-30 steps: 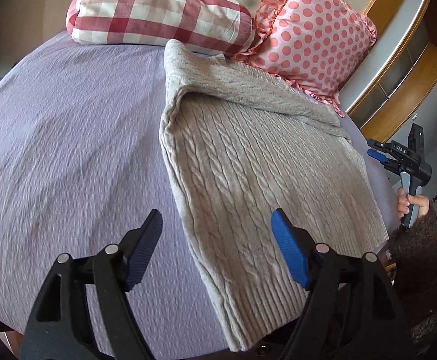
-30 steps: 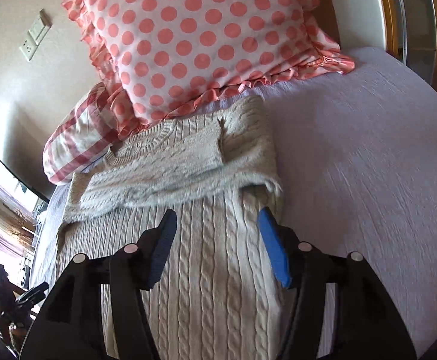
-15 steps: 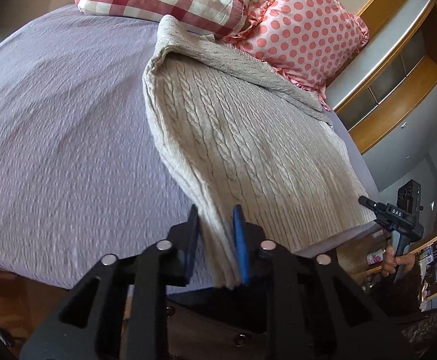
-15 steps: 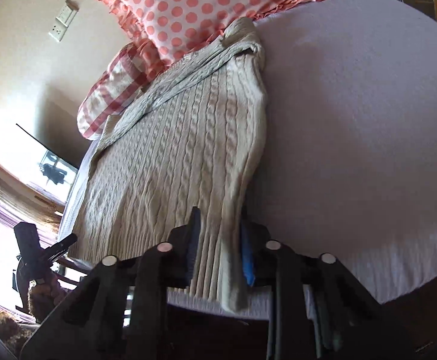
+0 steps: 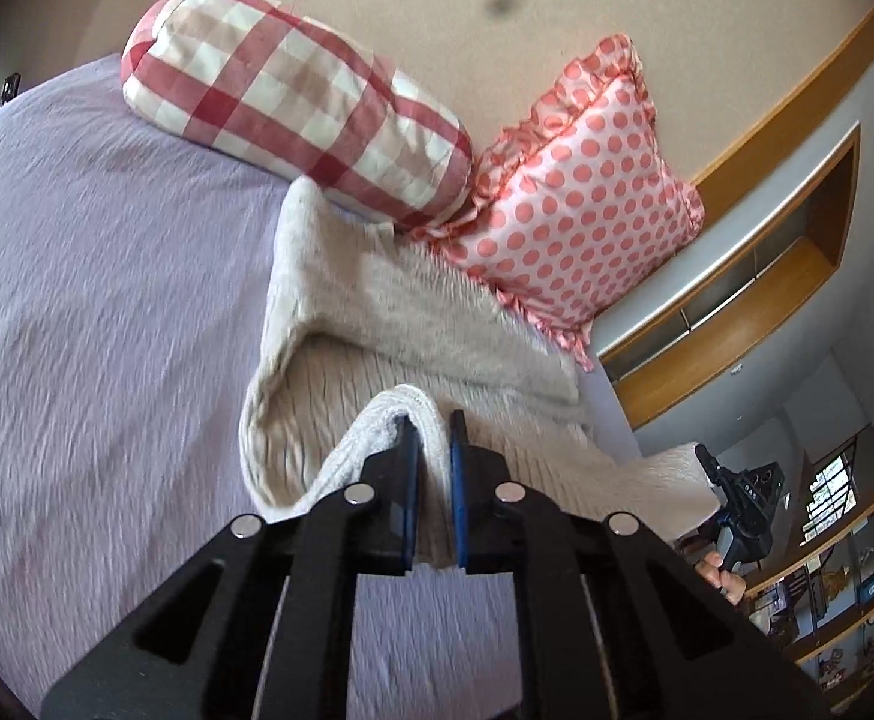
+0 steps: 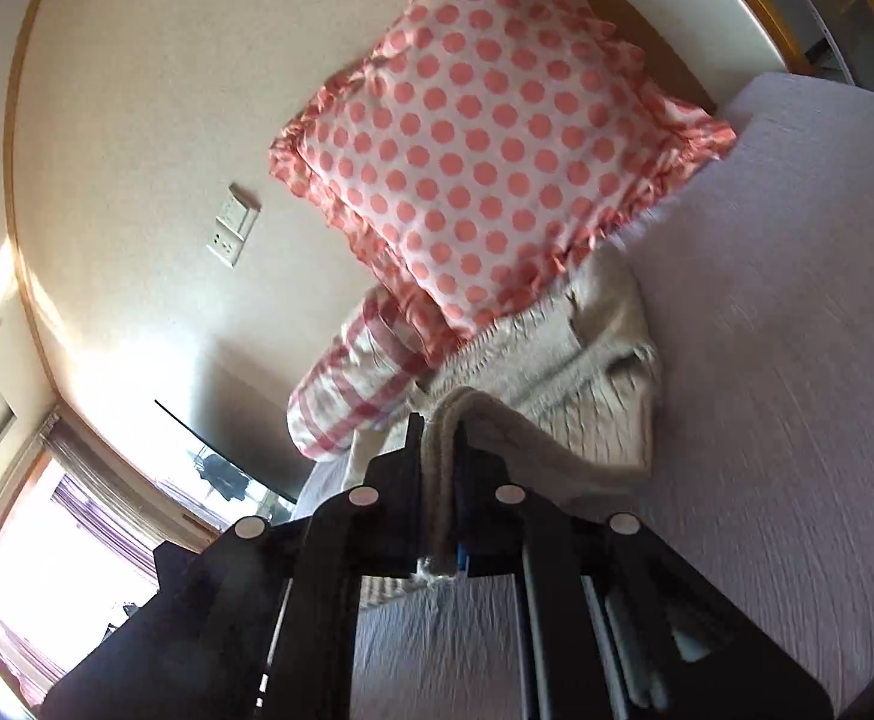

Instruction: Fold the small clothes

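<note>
A beige cable-knit sweater [image 5: 377, 324] lies on the lilac bedspread [image 5: 89, 300], its sleeves folded across the chest. My left gripper [image 5: 434, 420] is shut on the sweater's hem at its left corner and holds it lifted over the body. My right gripper [image 6: 439, 426] is shut on the hem at the right corner, also lifted; the sweater [image 6: 604, 372] bends up from the bed into it. The right gripper also shows in the left wrist view [image 5: 736, 498], at the far right with the hand on it.
A red-and-white checked pillow [image 5: 299, 96] and a pink polka-dot pillow [image 5: 580, 204] lean on the wall just beyond the sweater's collar. Wooden shelving [image 5: 754, 276] runs along the right wall. A window [image 6: 47, 510] is at the left.
Both grippers went from open over the sweater to shut on its hem at the bed's edge. They have now lifted the hem and carried it forward toward the pillows.
</note>
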Demonstrator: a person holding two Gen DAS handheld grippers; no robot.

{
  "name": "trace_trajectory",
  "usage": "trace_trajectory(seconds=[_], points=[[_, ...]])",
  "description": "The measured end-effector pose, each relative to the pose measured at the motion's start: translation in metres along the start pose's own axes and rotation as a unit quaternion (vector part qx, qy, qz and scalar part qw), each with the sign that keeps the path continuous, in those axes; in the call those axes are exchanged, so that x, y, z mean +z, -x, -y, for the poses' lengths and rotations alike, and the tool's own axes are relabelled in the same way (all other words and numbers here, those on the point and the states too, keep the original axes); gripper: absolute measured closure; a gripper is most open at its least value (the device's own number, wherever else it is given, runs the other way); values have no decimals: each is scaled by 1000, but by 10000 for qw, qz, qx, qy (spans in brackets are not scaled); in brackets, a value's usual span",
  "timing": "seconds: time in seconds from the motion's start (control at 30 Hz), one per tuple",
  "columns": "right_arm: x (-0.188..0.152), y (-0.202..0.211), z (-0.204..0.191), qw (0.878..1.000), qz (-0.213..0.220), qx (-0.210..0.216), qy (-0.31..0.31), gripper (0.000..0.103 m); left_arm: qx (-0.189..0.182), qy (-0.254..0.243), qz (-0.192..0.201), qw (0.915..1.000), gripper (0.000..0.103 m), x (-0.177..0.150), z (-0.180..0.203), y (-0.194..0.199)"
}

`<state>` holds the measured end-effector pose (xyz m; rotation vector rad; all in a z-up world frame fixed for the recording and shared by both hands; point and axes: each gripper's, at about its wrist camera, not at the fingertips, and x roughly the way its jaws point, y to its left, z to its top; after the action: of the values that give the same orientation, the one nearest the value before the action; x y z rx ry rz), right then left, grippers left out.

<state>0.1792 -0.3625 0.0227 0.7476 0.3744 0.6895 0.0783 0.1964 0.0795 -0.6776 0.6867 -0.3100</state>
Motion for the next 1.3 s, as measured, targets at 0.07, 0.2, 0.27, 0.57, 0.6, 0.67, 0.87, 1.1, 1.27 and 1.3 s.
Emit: trace_trajectory(seconds=[0.07, 0.2, 0.27, 0.57, 0.6, 0.67, 0.87, 1.1, 1.27, 1.3], points=[[26, -36, 9, 9999, 48, -101, -24, 95, 214, 21, 94, 9997, 94, 39, -2, -26], [63, -110, 43, 9973, -44, -695, -245, 95, 779, 75, 53, 9969, 94, 101, -16, -95], [75, -149, 59, 9909, -150, -1329, -177, 95, 1106, 130, -112, 9937, 94, 120, -26, -133], [89, -197, 115, 9709, -636, -1876, -1347, 52, 1224, 654, -440, 9893, 77, 146, -61, -180], [95, -185, 110, 9723, -362, -1915, -1290, 32, 1222, 561, -315, 9904, 70, 147, -59, -171], [101, -155, 98, 9785, 303, -1697, -1130, 4, 1264, 445, -67, 9910, 49, 147, -55, -151], [68, -153, 60, 9924, -649, -940, -448, 4, 978, 345, -328, 9941, 38, 122, -64, -124], [22, -176, 70, 9834, -1271, -1283, -156, 5, 1104, 444, -751, 9901, 33, 85, -78, -140], [22, -164, 77, 9917, -949, -815, -300, 2, 710, 595, -769, 9927, 35, 84, -78, -149], [25, -163, 79, 9922, -908, -784, -342, 2, 595, 704, -789, 9926, 40, 83, -80, -152]])
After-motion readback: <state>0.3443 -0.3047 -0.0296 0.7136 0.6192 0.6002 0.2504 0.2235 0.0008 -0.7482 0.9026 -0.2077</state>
